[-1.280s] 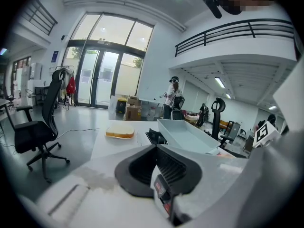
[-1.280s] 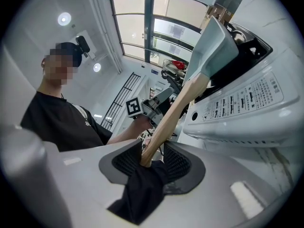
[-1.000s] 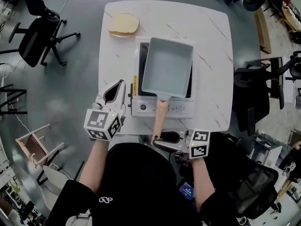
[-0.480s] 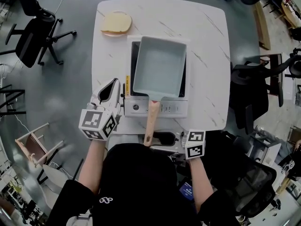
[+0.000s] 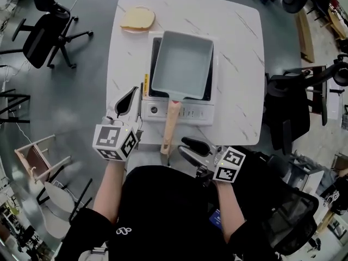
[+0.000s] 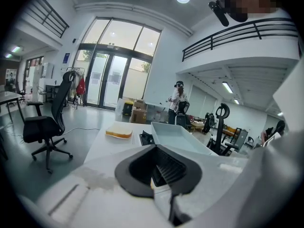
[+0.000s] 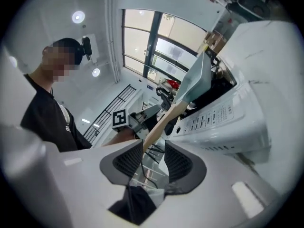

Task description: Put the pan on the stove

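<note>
Two grippers are seen: the left gripper [image 5: 132, 93], jaws pressed together & empty, is parked w/ the stove [image 5: 187, 113] just to its right. The pan [image 5: 182, 64] is seated on the stove, ahead of both. Its handle [image 5: 169, 126] is pointed back at the right gripper [image 5: 183, 145], whose empty jaws are closing just short of it, prob. as the pan is carried by the stove.

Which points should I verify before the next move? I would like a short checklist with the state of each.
1. Pan resting on stove: ok.
2. Pan centred over the burner: cannot tell.
3. Right gripper clear of handle, jaws closing on nothing: ok.
4. Left gripper shut, empty, beside the stove: ok.
5. Handle end inside the table edge: cannot tell.
</note>
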A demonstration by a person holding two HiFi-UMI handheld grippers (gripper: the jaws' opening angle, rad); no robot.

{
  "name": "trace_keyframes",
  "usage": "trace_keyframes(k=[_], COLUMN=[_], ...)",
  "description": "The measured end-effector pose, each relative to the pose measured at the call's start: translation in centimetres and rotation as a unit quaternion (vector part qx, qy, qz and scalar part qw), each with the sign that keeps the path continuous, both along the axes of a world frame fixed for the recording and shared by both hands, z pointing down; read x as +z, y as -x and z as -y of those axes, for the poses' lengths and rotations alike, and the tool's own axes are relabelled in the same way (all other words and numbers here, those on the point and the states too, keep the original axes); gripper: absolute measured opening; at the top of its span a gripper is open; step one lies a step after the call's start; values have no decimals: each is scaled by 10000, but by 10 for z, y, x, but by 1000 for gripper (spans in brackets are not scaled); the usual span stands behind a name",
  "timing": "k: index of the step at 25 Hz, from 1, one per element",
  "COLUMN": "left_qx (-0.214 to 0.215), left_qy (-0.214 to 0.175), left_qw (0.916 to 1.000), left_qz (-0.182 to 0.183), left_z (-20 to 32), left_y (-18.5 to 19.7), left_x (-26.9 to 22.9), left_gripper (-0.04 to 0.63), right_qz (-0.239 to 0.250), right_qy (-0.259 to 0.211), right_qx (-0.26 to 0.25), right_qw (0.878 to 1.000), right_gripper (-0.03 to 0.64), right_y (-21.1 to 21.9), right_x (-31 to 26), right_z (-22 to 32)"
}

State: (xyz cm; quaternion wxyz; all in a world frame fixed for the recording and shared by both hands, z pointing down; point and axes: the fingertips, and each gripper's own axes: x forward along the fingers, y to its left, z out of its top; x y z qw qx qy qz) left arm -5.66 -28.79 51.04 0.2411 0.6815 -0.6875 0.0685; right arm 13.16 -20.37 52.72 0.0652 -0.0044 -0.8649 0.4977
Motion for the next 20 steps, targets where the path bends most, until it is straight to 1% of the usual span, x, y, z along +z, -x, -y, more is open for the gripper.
trace_keyframes(k=[2,4,5,8,10,15,20], left_qx=[-40,-86,-105,-159,-197,-252,-284], left_qy=[-59,-123,-156,-256,-330,-510,-676], left_qw=[10000,9999,9998,9995,9992,9982,9971], left_qz=[15,23,32,70,96,166,219], left_z=[-9,-16,-19,-28,-32,-46,-57], left_y=[-8,-16,-19,-29,-35,-51,-68], left_x=[-5,-11,-15,-26,-33,-52,-68], left_gripper=[0,0,0,0,0,0,0], right_qz=[-87,-192,-257,-385,-372,-346,-415], right_qy=[-221,-488,-648,-1074,-1256,-1742,-2304], right_qx=[257,482,554,647,715,851,887], right_qw=[9994,9975,9960,9914,9888,9804,9682], right_gripper=[130,101,96,61,44,18,0], right_y=[-6,-11,-12,-13,-13,-14,-19], right_x=[-2,-6,-8,-14,-21,-41,-59], right_z=[9,18,22,28,33,38,44])
